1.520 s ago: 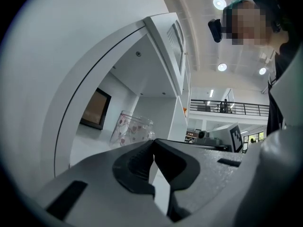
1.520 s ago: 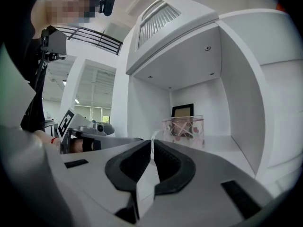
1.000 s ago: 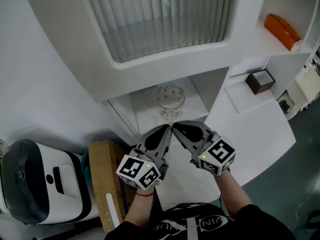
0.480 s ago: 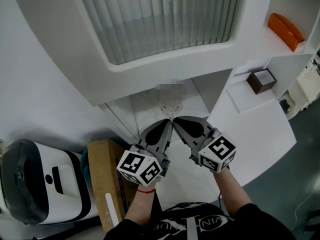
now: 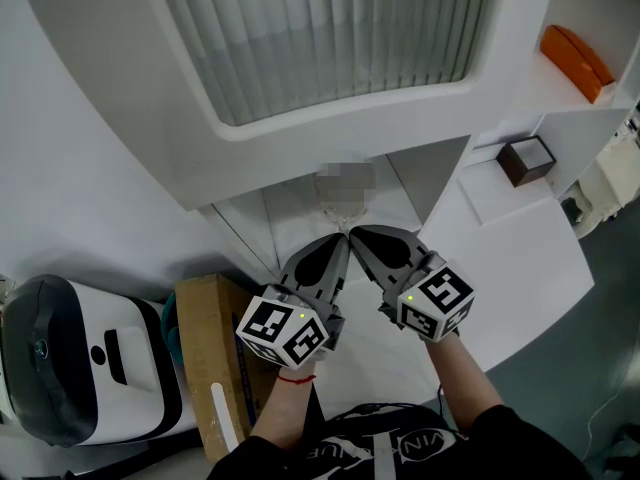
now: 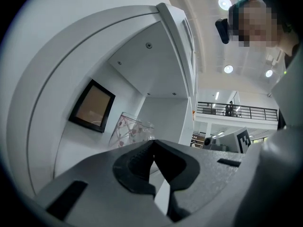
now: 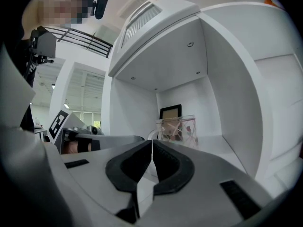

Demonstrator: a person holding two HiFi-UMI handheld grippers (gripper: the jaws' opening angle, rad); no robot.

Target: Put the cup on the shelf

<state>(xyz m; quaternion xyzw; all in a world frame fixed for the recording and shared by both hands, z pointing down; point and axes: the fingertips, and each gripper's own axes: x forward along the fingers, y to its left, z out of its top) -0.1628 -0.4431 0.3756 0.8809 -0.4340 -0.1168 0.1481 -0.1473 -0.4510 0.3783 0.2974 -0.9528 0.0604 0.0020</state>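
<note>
While the head view gives only a partial sight of the task's thing, it fixes the layout. The left gripper [image 5: 341, 246] and the right gripper [image 5: 358, 236] are held side by side, tips almost meeting, aimed into the white cabinet's open shelf [image 5: 285, 218]. Just beyond both tips lies what appears to be the foot of the clear glass cup with red patterning [image 5: 340, 211]; its upper part is masked.

Left gripper view: the left gripper [image 6: 152, 144] has its jaws pressed together with nothing between them. The cup [image 6: 129, 129] stands upright on the shelf, ahead of the tips and slightly to their left, apart from them. A dark-framed picture [image 6: 92, 106] hangs further left on the shelf's wall.

Right gripper view: the right gripper [image 7: 151, 143] likewise has its jaws closed on nothing. The cup [image 7: 177, 129] stands ahead and slightly right, in front of the picture [image 7: 170, 112].

Assessment: the cup is placed and released, so the task looks essentially complete. What remains is to draw both grippers straight back without nudging the glass.
</note>
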